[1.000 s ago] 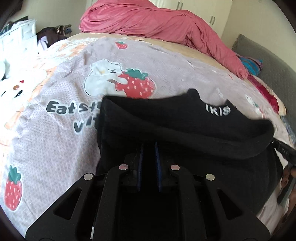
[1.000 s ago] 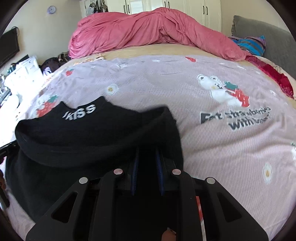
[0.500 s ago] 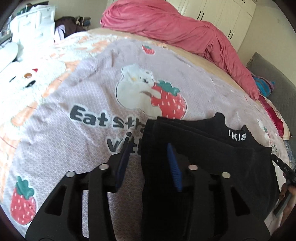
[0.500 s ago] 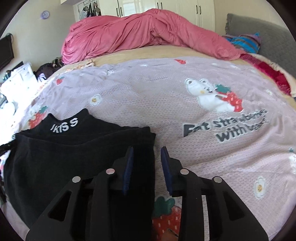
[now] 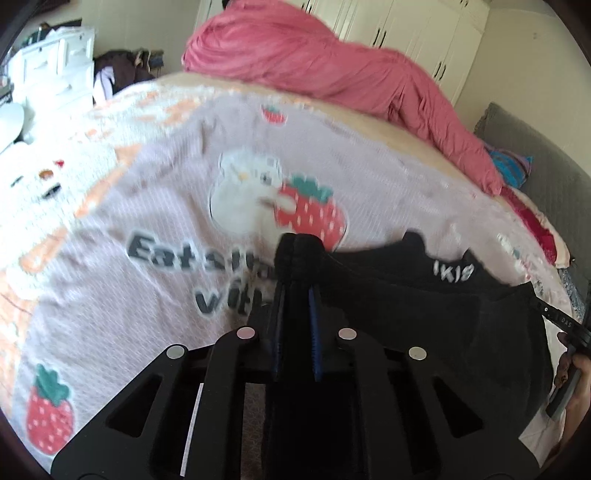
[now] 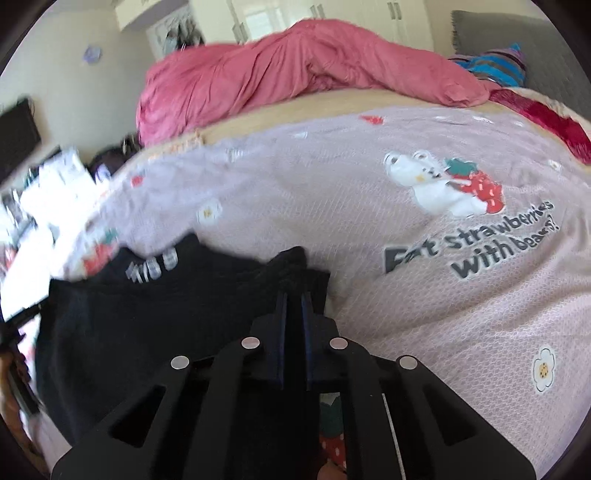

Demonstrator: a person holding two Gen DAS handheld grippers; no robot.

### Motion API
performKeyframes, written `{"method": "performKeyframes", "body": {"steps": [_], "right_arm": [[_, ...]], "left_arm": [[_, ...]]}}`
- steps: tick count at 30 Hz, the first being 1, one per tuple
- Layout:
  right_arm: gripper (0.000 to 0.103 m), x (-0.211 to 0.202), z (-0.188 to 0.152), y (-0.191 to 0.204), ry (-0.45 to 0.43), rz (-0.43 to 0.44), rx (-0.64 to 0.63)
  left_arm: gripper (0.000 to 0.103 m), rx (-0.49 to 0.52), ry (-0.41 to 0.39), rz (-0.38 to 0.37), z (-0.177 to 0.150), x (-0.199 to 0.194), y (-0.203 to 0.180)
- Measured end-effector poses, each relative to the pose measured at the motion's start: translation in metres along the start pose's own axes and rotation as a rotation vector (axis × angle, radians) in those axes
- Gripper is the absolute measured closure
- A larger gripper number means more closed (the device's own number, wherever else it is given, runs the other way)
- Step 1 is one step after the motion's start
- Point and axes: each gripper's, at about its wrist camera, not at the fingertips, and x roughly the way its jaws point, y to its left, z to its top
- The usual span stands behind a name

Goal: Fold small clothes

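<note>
Left wrist view: the left gripper (image 5: pixel 295 291) is clenched on a bunched corner of the black garment (image 5: pixel 424 302), with dark cloth pinched between its blue-padded fingers (image 5: pixel 314 325) and a rounded fold bulging just past the tips. From there the garment is spread to the right across the pink blanket (image 5: pixel 147 192), with white lettering (image 5: pixel 453 273) on its far edge. Beside the pinched corner, a printed bear with a strawberry (image 5: pixel 273 206) and dark text are seen on the blanket. A red duvet (image 5: pixel 332 62) is heaped at the far side of the bed, and white wardrobes (image 5: pixel 424 33) stand behind it. At the right edge, part of the other tool and a hand are glimpsed.

Right wrist view: the right gripper (image 6: pixel 294 302) is likewise closed on the garment's (image 6: pixel 147 317) opposite corner, cloth being caught between its nearly touching fingers (image 6: pixel 307 317). The garment lies to the left on the blanket (image 6: pixel 332 184), its lettering (image 6: pixel 153 267) blurred. The bear print (image 6: pixel 439 188) sits well to the right, and the duvet (image 6: pixel 295 62) is piled beyond.
</note>
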Motion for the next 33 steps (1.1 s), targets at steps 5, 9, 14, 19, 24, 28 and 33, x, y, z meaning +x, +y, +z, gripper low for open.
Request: {"method": "performKeyframes", "body": {"steps": [5,9,14,19,24,28,33], "right_arm": [[0.097,-0.008,0.013,-0.011,-0.064,0.022,0.059],[0.097,0.008,0.012,-0.014,-0.041,-0.002,0.067],[0.097,0.022,0.005,-0.016,-0.005,-0.038,0.068],[0.096,0.021,0.003,-0.012,-0.001,-0.063,0.052],[0.095,0.02,0.001,-0.007,-0.005,-0.094,0.026],[0.095,0.018,0.001,-0.008,-0.002,-0.114,0.02],[0.084,0.014,0.0,-0.005,-0.002,-0.13,0.014]], "left_arm": [[0.098,-0.084,-0.048,-0.058,0.009,-0.006,0.016],[0.098,-0.135,-0.008,-0.064,0.006,0.011,0.027],[0.098,-0.102,0.023,-0.01,0.0,0.023,0.019],[0.097,-0.09,0.039,0.009,-0.002,0.022,0.019],[0.097,-0.035,0.036,0.046,-0.003,0.017,0.009],[0.096,0.005,0.051,0.074,-0.004,0.017,0.003],[0.091,0.023,0.056,0.088,-0.004,0.015,0.0]]}}
